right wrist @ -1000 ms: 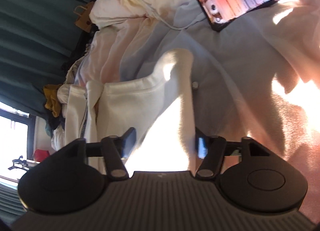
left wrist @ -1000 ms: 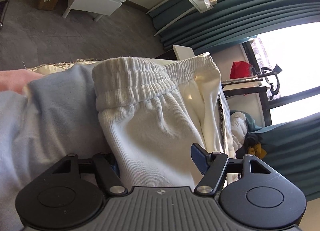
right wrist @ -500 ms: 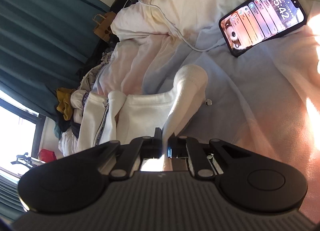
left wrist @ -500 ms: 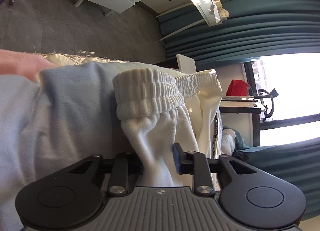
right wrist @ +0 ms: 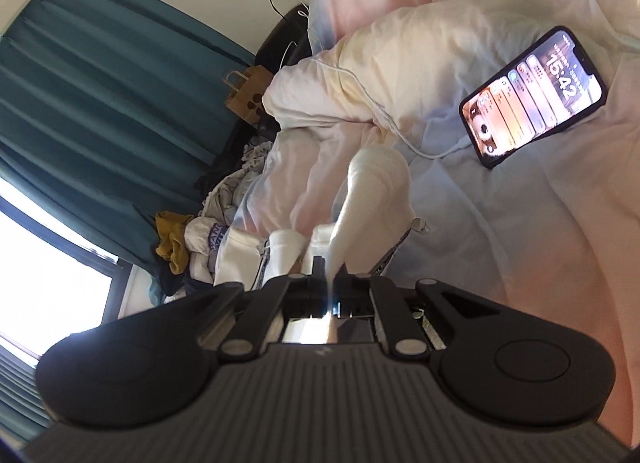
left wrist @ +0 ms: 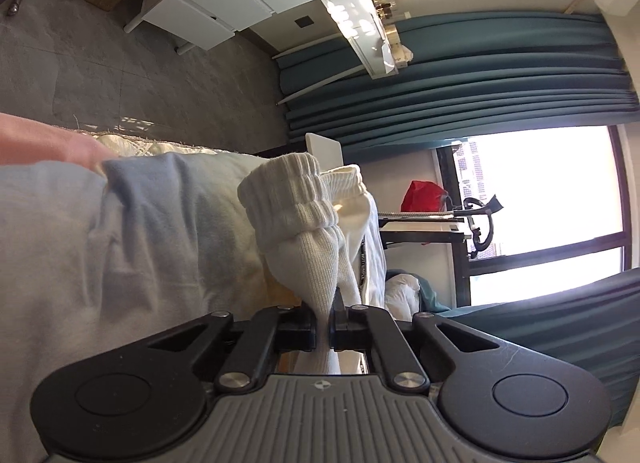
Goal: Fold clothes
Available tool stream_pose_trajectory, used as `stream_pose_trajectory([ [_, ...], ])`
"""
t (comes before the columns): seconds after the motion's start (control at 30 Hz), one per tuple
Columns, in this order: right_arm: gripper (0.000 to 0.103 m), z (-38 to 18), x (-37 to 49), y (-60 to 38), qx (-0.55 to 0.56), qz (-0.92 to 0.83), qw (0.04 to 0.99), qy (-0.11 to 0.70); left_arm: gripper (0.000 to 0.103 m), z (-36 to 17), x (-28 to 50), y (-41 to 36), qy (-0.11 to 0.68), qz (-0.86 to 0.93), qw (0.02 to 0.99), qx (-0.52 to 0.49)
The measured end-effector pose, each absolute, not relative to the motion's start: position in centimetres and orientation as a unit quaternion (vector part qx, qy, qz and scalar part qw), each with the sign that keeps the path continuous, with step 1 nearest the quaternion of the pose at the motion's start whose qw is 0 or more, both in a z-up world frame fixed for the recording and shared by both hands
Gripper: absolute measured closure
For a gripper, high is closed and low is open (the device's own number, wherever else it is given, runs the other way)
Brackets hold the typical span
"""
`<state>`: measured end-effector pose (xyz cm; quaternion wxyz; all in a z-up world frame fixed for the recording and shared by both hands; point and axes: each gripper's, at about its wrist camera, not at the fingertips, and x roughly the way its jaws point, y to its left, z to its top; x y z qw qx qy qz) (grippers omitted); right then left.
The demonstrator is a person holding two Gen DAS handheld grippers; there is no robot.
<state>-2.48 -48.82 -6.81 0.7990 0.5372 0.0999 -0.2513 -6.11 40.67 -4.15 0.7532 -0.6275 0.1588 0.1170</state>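
Both hand-held grippers are pinching the white ribbed-cuff knit sweatpants: the left gripper is clamping one gathered cuff end, the right gripper the other, each with jaws nearly closed on cloth. The garment is running forward and away from both, over the pale blue bedsheet. A brown paper bag is standing by the bed, its contents hidden.

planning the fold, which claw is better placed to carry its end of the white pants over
Left, probably: the left claw pinches the white pants just below the ribbed waistband; the right claw grips a thinner bunch.
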Motion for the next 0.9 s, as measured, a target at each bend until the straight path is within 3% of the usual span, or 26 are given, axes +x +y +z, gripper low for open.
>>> stream_pose_trajectory([
  [0.2, 0.097, -4.6, -1.3, -50.5, 0.542, -0.235, 0.800, 0.105, 0.098, -0.8, -6.0, 41.0, 0.165, 0.105, 0.769, -0.609],
  [0.5, 0.097, 0.6, 13.1, -49.0, 0.466, -0.239, 0.845, 0.111, 0.097, 2.8, 7.2, 42.1, 0.201, 0.112, 0.786, -0.574],
  [0.67, 0.097, 0.4, 25.3, -47.2, 0.379, -0.281, 0.871, 0.132, 0.097, -0.5, 18.9, 43.6, 0.216, 0.111, 0.761, -0.602],
  [0.9, 0.097, -6.0, 37.4, -46.8, 0.312, -0.328, 0.876, 0.168, 0.097, -5.2, 31.9, 43.0, 0.255, 0.119, 0.791, -0.543],
])
